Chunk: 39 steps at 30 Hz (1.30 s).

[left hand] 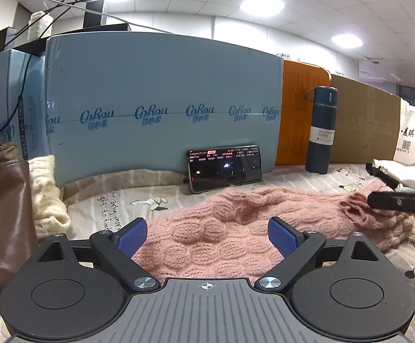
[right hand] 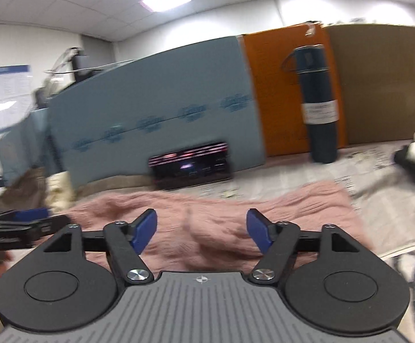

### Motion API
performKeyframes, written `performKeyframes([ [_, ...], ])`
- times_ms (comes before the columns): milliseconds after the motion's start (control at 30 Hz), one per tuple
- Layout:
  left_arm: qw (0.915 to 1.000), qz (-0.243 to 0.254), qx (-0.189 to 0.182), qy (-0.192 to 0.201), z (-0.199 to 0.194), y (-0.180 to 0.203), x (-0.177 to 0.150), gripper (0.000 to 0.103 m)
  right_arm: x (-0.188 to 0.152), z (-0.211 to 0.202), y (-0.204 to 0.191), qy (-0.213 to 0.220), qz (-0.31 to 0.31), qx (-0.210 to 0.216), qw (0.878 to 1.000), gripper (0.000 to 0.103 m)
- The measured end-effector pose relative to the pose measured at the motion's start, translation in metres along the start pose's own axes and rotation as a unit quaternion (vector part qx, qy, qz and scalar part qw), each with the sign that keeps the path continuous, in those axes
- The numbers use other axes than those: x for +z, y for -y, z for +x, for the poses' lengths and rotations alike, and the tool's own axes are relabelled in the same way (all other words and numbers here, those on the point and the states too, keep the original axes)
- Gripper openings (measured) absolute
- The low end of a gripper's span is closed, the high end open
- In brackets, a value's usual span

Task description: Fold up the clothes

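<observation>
- While the pink knitted sweater [left hand: 230, 223] lies spread flat on the cartoon-print sheet [left hand: 116, 203], it fills the gap ahead of and below the left gripper [left hand: 207, 235], reaching from between the blue pads out to the right.
- Seen from the right wrist, the same sweater [right hand: 207, 214] lies just under and beyond the right gripper [right hand: 201, 230]; that view is motion-blurred.
- Left jaws stand wide apart, holding nothing; whether the pads brush the knit I cannot tell.
- Right jaws are likewise spread wide with nothing between them. In the left view the right gripper's black finger [left hand: 401, 202] shows at the sweater's far right end, with loose pink yarn bunched at its tip; actual contact is unclear.
- A brown bag [left hand: 1, 214] sits at the left edge, its contents hidden, with a cream knit [left hand: 49, 191] beside it.
- Behind the sweater, a phone [left hand: 224, 168] leans on a blue carton [left hand: 161, 100], and a dark flask [left hand: 321, 130] stands upright, lid on.
</observation>
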<state>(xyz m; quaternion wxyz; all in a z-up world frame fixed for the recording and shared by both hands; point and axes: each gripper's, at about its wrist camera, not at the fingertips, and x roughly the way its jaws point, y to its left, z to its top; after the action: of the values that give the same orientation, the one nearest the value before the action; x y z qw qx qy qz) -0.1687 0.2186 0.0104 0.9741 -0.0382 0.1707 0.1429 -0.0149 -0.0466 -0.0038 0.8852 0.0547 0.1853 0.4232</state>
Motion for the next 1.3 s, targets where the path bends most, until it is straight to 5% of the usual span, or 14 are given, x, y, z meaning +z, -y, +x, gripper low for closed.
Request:
performKeyframes([
  [100, 1.0, 0.0, 0.0, -0.001, 0.001, -0.001, -0.001, 0.094, -0.003, 0.016, 0.001, -0.067, 0.01, 0.026, 0.997, 0.084],
  [200, 1.0, -0.003, 0.001, -0.001, 0.001, -0.002, -0.001, 0.094, -0.001, 0.018, 0.011, -0.077, 0.044, 0.043, 0.995, 0.084],
  [300, 0.9999, -0.009, 0.007, -0.001, 0.002, -0.004, -0.001, 0.094, 0.004, -0.002, 0.021, -0.004, 0.074, 0.051, 0.996, 0.086],
  [400, 0.9997, -0.018, 0.015, -0.002, 0.002, -0.007, -0.001, 0.094, 0.007, -0.019, 0.031, 0.07, 0.093, -0.02, 0.993, 0.096],
  [467, 0.9995, -0.024, 0.02, -0.003, 0.003, -0.009, -0.001, 0.094, 0.007, -0.022, 0.041, 0.078, 0.113, -0.081, 0.987, 0.097],
  [567, 0.9988, -0.036, 0.031, -0.008, 0.005, -0.013, -0.001, 0.094, 0.007, -0.017, 0.06, 0.051, 0.165, -0.135, 0.976, 0.097],
  [733, 0.9969, -0.066, 0.039, -0.02, 0.009, -0.023, -0.002, 0.094, 0.001, 0.001, 0.075, -0.027, 0.214, -0.148, 0.965, 0.097],
  [767, 0.9965, -0.07, 0.039, -0.022, 0.009, -0.024, -0.003, 0.094, 0.001, 0.0, 0.072, -0.026, 0.204, -0.15, 0.967, 0.095],
  [933, 0.9964, -0.073, 0.036, -0.023, 0.01, -0.026, -0.004, 0.094, -0.001, -0.001, 0.051, -0.01, 0.135, -0.139, 0.981, 0.048],
  [1133, 0.9967, -0.073, 0.028, -0.02, 0.009, -0.026, -0.004, 0.094, 0.001, -0.02, 0.022, 0.053, 0.046, -0.051, 0.996, 0.025],
  [1300, 0.997, -0.075, 0.018, -0.007, 0.007, -0.026, -0.003, 0.094, 0.011, -0.045, 0.035, 0.088, 0.096, -0.062, 0.989, 0.02],
])
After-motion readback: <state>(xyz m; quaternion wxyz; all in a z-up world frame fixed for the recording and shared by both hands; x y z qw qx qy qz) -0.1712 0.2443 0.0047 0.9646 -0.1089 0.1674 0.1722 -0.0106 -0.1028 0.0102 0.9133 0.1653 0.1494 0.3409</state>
